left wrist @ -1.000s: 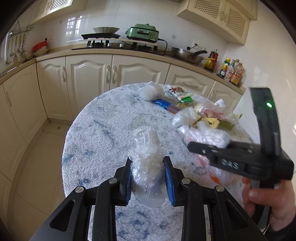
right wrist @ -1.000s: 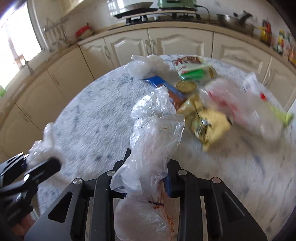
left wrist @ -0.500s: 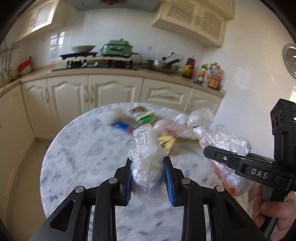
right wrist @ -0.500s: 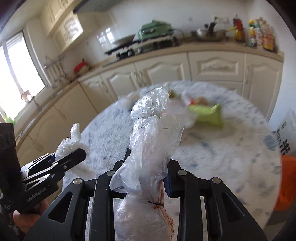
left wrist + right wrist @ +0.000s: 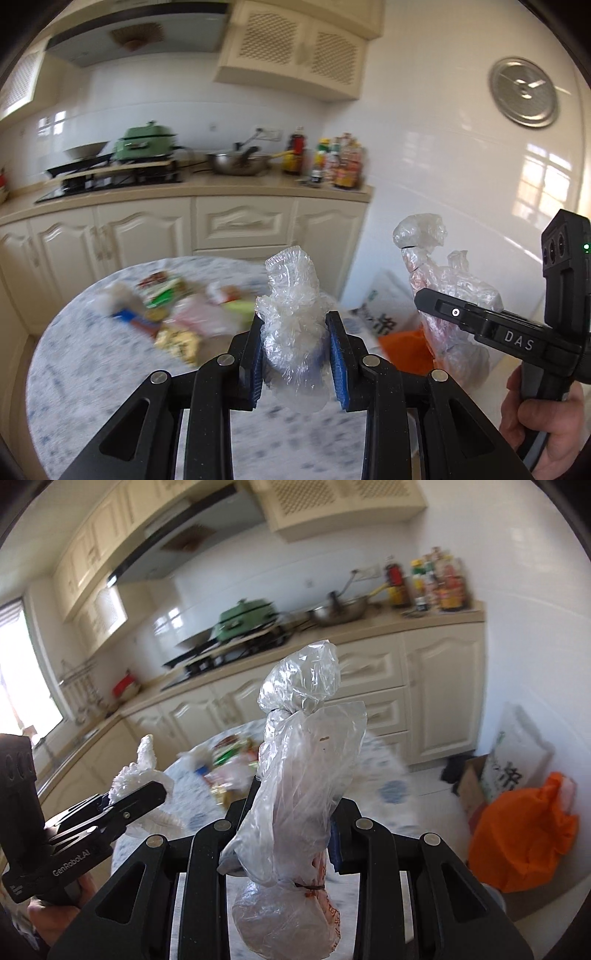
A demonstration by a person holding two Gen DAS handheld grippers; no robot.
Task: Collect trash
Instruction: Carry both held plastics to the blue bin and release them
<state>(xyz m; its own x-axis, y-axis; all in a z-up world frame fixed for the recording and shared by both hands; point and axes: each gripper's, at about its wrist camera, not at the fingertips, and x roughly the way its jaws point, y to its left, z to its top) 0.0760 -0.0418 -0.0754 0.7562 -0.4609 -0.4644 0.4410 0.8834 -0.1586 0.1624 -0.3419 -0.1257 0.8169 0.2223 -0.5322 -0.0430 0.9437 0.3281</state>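
Observation:
My left gripper (image 5: 295, 354) is shut on a crumpled clear plastic wrap (image 5: 293, 314), held above the round marble table (image 5: 92, 373). My right gripper (image 5: 295, 830) is shut on a tied clear plastic bag (image 5: 303, 775) that stands up between its fingers. In the left wrist view the right gripper (image 5: 491, 328) shows at the right with its bag (image 5: 439, 280), a hand gripping its handle. In the right wrist view the left gripper (image 5: 122, 808) shows at the left with its wrap (image 5: 144, 768). More wrappers and packets (image 5: 166, 314) lie blurred on the table's far side.
An orange bag (image 5: 517, 842) sits on the floor to the right of the table, beside a white printed sack (image 5: 513, 760) and a cardboard box (image 5: 469, 782). Cream cabinets (image 5: 221, 225) and a counter with a wok (image 5: 240, 164), bottles (image 5: 332, 158) and a green cooker (image 5: 147, 142) stand behind.
Both grippers have risen off the table and swung to the right with their plastic still clamped. The table litter slid left, and the wall and the orange floor bag came into view.

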